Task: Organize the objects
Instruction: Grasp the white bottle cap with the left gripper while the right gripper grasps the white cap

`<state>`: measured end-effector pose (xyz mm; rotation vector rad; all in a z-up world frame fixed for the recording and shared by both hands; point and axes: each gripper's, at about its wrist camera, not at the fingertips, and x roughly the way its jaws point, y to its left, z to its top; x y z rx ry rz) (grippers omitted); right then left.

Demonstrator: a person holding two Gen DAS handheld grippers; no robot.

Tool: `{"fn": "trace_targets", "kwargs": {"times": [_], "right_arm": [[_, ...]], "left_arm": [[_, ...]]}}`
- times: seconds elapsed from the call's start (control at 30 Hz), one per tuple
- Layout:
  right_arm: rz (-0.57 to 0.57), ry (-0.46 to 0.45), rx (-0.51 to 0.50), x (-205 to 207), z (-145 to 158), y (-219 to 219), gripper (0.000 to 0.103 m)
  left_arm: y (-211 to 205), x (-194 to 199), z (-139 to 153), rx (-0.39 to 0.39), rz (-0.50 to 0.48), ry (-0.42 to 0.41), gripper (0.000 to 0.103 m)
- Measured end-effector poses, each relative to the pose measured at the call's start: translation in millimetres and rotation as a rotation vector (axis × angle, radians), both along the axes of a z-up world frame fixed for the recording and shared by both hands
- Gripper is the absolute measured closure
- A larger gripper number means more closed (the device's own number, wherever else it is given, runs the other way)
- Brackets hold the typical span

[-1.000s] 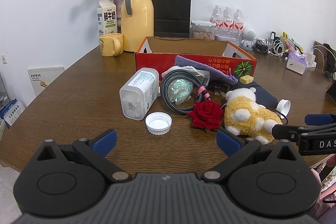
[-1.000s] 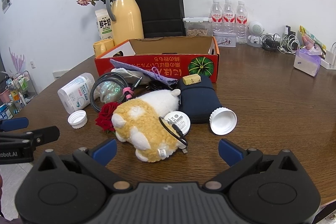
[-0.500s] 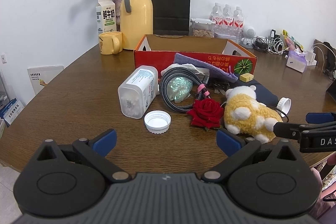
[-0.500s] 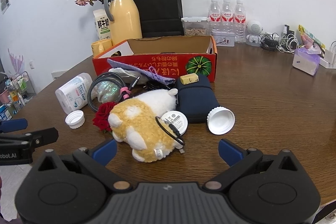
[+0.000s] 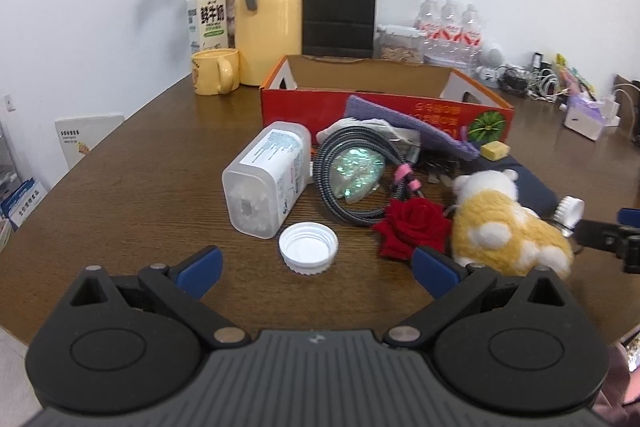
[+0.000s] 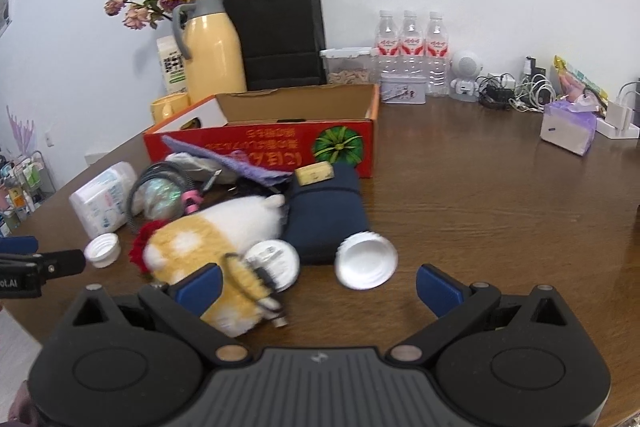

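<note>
Clutter lies bunched before the red cardboard box [image 5: 384, 109] on the wooden table [image 5: 132, 187]. Left gripper [image 5: 316, 265] hangs released, jaws wide, white cap [image 5: 308, 247] just ahead. Right gripper [image 6: 318, 285] likewise spread and empty; its left fingertip [image 6: 199, 285] overlaps the plush toy [image 6: 208, 247]. Bare tabletop to the right of the navy pouch [image 6: 326, 211], up to the far edge
</note>
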<state>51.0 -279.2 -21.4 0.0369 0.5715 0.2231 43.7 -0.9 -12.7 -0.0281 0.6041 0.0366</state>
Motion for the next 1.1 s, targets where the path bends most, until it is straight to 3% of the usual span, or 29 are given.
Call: {"fn": "trace_targets", "kwargs": {"times": [0.13, 0.23, 0.4, 0.53, 0.83, 0.93, 1.0, 1.03, 1.1], "right_arm": [[-0.026, -0.003, -0.005, 14, -5, -14, 0.0], [-0.036, -0.006, -0.026, 26, -9, -21, 0.0], [-0.015, 0.004, -0.019, 39, -16, -26, 0.01], [0.007, 0.01, -0.016, 44, -20, -27, 0.016], [0.05, 0.008, -0.02, 34, -21, -43, 0.016], [0.063, -0.021, -0.016, 33, -18, -42, 0.017], [0.084, -0.043, -0.03, 33, -16, -37, 0.022], [0.094, -0.054, -0.038, 33, -15, -34, 0.026], [0.119, -0.08, -0.053, 33, -14, -27, 0.029]], "left_arm": [[3, 15, -6, 0.004, 0.042, 0.012, 0.0], [4, 25, -11, 0.01, 0.065, 0.026, 0.008], [4, 38, -21, 0.011, 0.078, 0.064, 0.022], [3, 42, -26, 0.01, 0.085, 0.082, 0.022], [-1, 44, -27, 0.005, 0.078, 0.09, 0.023], [-3, 45, -27, 0.007, 0.075, 0.084, 0.034], [-4, 44, -26, 0.003, 0.065, 0.076, 0.054], [-4, 44, -26, -0.002, 0.06, 0.073, 0.059], [-4, 43, -25, -0.011, 0.048, 0.068, 0.061]]}}
